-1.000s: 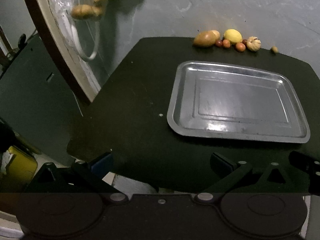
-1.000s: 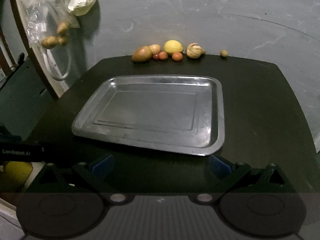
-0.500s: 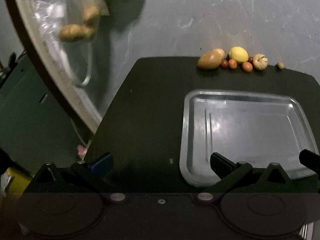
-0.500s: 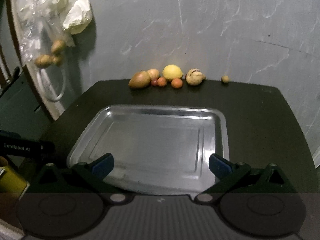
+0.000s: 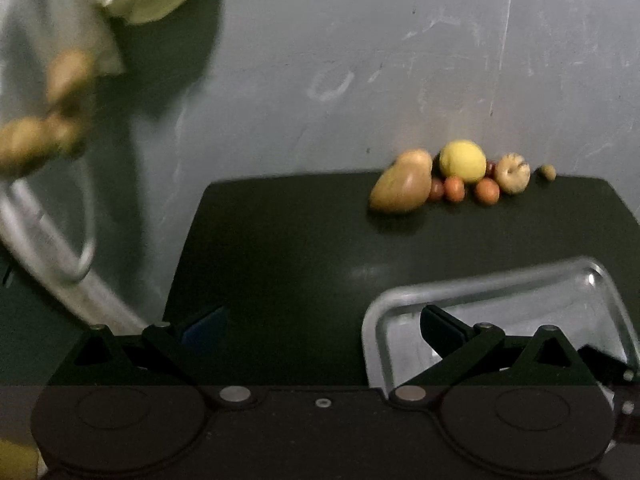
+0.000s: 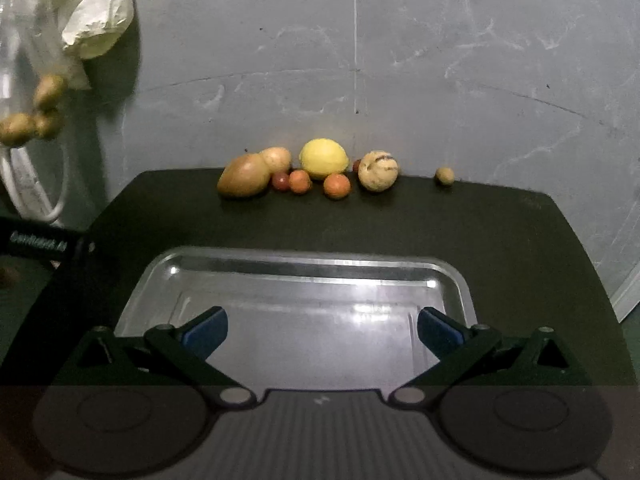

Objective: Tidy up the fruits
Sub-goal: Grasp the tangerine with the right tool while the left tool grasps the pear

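- Your fruits sit in a row at the table's far edge, against the wall.
- Mango (image 6: 244, 176): brownish-orange, on its side, leftmost; a pale tan fruit (image 6: 276, 159) touches it behind.
- Lemon (image 6: 323, 158): yellow, mid-row.
- Three small orange-red fruits (image 6: 337, 185) lie in front.
- Striped pale melon (image 6: 378, 170): right of the lemon.
- Small brown fruit (image 6: 444, 175): apart, rightmost.
- Metal tray (image 6: 304, 268): empty, nearer you.

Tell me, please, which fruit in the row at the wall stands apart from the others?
The small brownish round fruit at the right end; a gap of bare table separates it from the striped pale fruit, while the others cluster together.
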A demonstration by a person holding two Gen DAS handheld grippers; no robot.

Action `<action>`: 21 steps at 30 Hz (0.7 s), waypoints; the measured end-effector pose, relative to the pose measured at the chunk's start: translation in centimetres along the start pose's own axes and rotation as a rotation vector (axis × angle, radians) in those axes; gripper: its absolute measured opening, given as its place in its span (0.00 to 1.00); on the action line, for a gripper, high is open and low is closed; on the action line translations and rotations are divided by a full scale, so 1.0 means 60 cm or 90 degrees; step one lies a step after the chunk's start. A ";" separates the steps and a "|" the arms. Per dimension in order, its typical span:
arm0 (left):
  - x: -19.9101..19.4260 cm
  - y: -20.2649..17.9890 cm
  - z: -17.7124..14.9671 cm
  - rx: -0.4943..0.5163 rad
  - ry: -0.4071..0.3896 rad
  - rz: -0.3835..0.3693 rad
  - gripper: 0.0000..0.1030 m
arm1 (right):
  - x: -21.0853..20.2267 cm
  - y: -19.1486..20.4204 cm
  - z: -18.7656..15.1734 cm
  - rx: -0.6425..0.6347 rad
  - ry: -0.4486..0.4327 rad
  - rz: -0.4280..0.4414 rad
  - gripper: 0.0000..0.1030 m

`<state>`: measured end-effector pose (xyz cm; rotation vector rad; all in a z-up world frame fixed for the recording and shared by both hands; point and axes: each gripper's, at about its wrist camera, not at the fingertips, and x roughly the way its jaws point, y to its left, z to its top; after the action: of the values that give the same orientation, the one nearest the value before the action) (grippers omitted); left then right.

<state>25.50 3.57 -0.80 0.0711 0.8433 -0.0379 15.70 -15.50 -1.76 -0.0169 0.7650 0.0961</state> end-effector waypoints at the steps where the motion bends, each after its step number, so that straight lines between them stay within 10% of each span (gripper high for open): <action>1: 0.009 -0.001 0.012 0.003 -0.006 -0.004 0.99 | 0.006 0.003 0.005 -0.003 -0.001 -0.003 1.00; 21: 0.146 -0.059 0.122 0.053 -0.010 -0.034 0.99 | 0.164 -0.012 0.090 -0.010 0.011 0.001 1.00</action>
<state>36.58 -0.58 -2.67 0.1265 0.8280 -0.1237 26.52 -15.18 -4.69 -0.0322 0.7808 0.1031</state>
